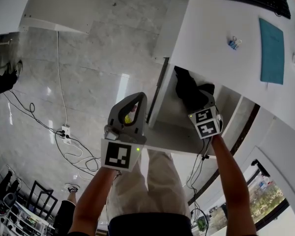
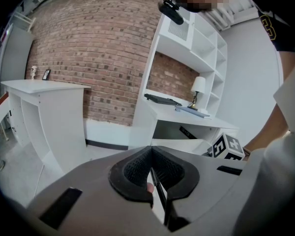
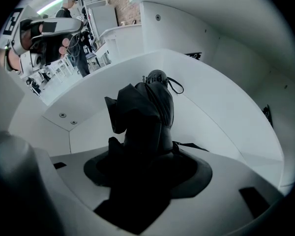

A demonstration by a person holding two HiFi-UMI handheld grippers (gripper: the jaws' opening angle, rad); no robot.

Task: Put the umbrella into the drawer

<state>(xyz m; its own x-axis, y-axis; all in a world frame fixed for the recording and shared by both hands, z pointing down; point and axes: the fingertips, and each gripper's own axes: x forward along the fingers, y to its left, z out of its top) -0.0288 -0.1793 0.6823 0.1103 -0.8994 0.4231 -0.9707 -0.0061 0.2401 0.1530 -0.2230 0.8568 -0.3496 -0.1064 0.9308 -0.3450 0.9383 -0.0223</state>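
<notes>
Black fabric umbrella (image 3: 142, 114), folded, clamped in the right gripper (image 3: 147, 168). Its long axis runs straight ahead of the jaws, inside the white drawer (image 3: 226, 117). Left gripper (image 2: 151, 173): jaws pressed together, empty, outside the drawer. The head view alone shows the drawer pulled out beneath the desk (image 1: 221, 28); the right gripper view alone shows the grasp.

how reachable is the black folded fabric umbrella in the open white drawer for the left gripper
Probably yes: the left gripper hangs beside the open white drawer with nothing between. But its jaws are shut, and the right gripper clamps the black folded fabric umbrella there.
</notes>
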